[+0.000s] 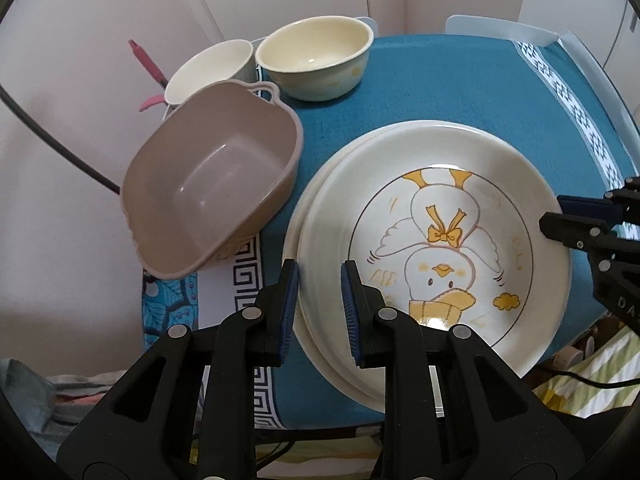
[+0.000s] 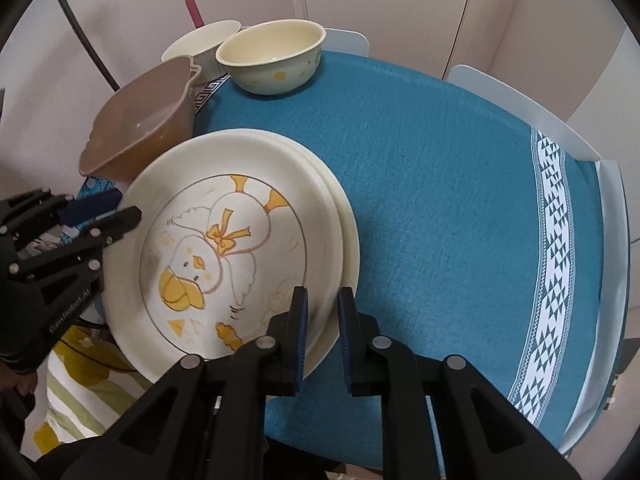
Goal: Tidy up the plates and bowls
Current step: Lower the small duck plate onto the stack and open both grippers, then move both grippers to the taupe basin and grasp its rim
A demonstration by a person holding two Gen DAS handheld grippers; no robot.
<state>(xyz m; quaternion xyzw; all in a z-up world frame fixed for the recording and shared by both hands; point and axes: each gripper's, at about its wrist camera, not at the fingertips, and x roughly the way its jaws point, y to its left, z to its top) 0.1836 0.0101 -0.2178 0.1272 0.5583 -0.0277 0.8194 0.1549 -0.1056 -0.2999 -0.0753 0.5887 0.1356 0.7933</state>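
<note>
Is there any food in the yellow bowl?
No, the yellow bowl at the far edge of the blue tablecloth is bare inside, showing only its smooth cream bottom.

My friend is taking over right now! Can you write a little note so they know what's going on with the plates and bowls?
Left gripper: shut on the duck plate at its near-left rim.
Right gripper: shut on the same plate's opposite rim.
The duck plate sits on top of the plate stack on the blue tablecloth.
Behind: brown tub, yellow bowl, white bowl, side by side.
Done: plates look stacked. Left: the bowls aren't nested yet.
</note>
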